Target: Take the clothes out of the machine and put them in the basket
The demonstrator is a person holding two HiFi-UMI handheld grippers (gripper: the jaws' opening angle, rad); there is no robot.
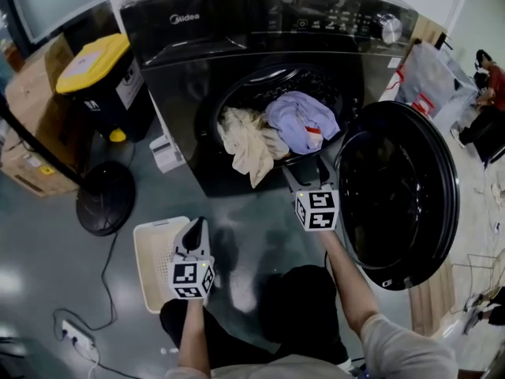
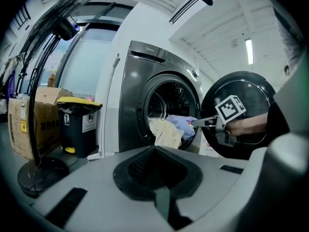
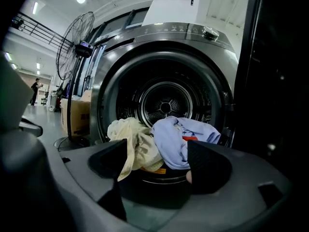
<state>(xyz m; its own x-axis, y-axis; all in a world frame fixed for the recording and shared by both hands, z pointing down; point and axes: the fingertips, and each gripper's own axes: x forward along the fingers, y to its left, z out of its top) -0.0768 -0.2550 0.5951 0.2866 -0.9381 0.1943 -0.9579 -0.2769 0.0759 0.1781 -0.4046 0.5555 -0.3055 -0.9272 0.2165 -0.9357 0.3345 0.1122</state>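
One black front-loading washing machine (image 1: 237, 46) fills the upper middle of the head view, its round drum mouth facing the person. Its dark round glass door (image 1: 402, 188) is swung fully open to the person's right and stands just beside the right forearm. That side is the tight one for any pull back. The floor to the left of the machine's front is bare.

On that floor, near the person's left knee and well apart from the drum, lies the cream slotted plastic basket (image 1: 154, 251). It looks empty, so I judge the task barely begun.

Both garments are still in the machine. A crumpled cream cloth (image 1: 246, 140) spills over the lower lip of the mouth and hangs downward, long axis near vertical. A bunched lilac shirt (image 1: 304, 121) with a red label lies just to its right, touching it and resting on the lip.

The right gripper (image 1: 306, 174) is the nearer tool by far. It points almost level into the mouth with the lilac shirt dead ahead. Its dark ribbed pads (image 3: 207, 163) are spread wide and press on nothing; the cloth lies beyond them, not between them. A short push forward should bring the shirt's near fold between the jaws. The drum's rim is the edge to clear on the way out.

The left gripper (image 1: 197, 226) hangs over the basket's inner edge, its jaws pressed together on nothing.
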